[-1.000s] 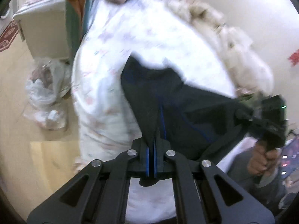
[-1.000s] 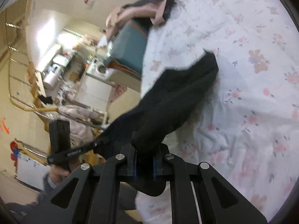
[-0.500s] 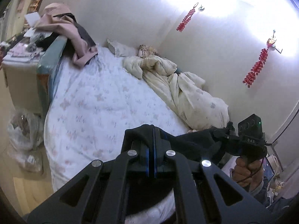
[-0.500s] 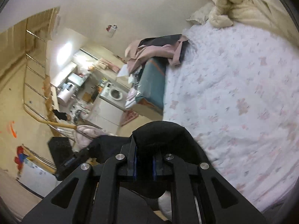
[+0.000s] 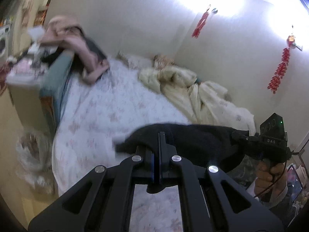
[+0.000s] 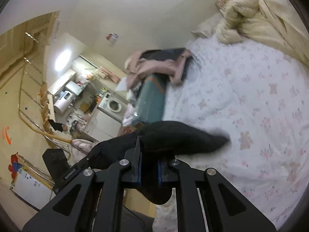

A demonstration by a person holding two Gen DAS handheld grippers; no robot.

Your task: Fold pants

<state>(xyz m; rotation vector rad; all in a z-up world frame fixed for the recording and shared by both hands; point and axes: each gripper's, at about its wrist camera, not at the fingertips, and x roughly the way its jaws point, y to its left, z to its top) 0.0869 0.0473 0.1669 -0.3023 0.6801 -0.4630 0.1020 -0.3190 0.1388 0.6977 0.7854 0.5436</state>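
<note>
The dark pants (image 5: 193, 141) hang in the air between both grippers, above the near edge of the bed (image 5: 108, 116). My left gripper (image 5: 160, 145) is shut on one end of the fabric. My right gripper (image 6: 148, 150) is shut on the other end, with cloth bunched over its fingers (image 6: 138, 154). In the right wrist view the pants (image 6: 179, 139) stretch out over the floral sheet (image 6: 260, 116). The right gripper also shows in the left wrist view (image 5: 239, 135), held by a hand at the far right. The left gripper shows at lower left in the right wrist view (image 6: 90, 158).
A cream duvet (image 5: 193, 89) is heaped along the wall side of the bed. Pink and dark clothes (image 5: 77, 44) lie piled on the teal headboard end. Plastic bags (image 5: 30, 154) sit on the floor at the left. A kitchen area with a washing machine (image 6: 114, 105) lies beyond.
Both grippers have lifted the pants off the sheet and raised them, so the views tilt up to the walls. The pants now hang taut between them, swinging forward over the bed.
</note>
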